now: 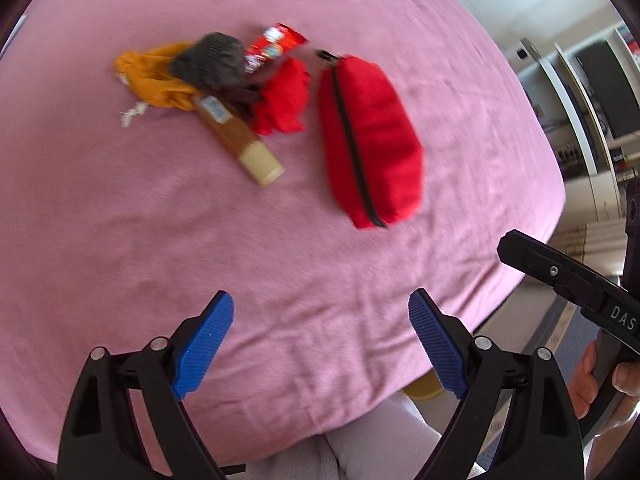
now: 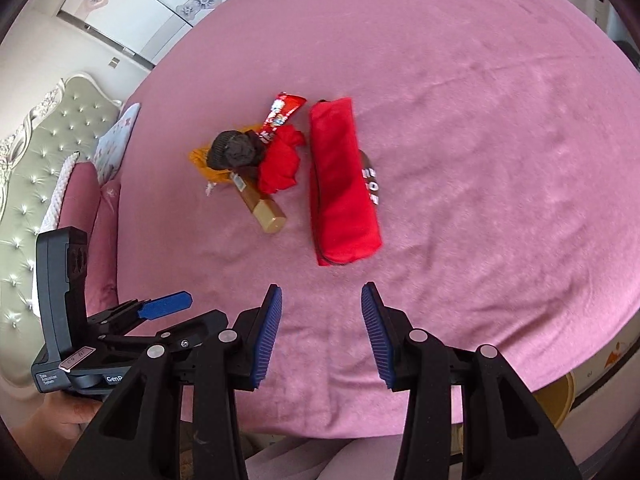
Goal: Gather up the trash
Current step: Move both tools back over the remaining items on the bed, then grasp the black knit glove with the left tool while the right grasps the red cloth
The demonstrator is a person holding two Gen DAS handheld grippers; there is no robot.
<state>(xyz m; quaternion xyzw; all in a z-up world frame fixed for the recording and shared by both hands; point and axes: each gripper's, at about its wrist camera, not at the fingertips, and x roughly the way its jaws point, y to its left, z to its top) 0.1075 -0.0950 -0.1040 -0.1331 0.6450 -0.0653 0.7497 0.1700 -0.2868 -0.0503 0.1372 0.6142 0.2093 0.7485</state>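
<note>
on a bed (image 1: 120, 220) under a pink sheet, a small heap of trash lies mid-surface: a red snack wrapper (image 1: 276, 44), a dark sock (image 1: 210, 60), yellow cloth (image 1: 154, 76), red cloth (image 1: 284, 100) and a brown tube (image 1: 240, 140); just beside it lies a red zip pouch (image 1: 370, 136); left tool (image 1: 320, 344) and right tool (image 2: 322, 336) hover near the bed's edge, both spread wide with nothing between the pads.

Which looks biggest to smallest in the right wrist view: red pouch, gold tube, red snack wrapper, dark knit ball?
1. red pouch, clearly largest.
2. gold tube and dark knit ball, look alike, the tube partly covered.
3. red snack wrapper, partly hidden, so unsure.
</note>
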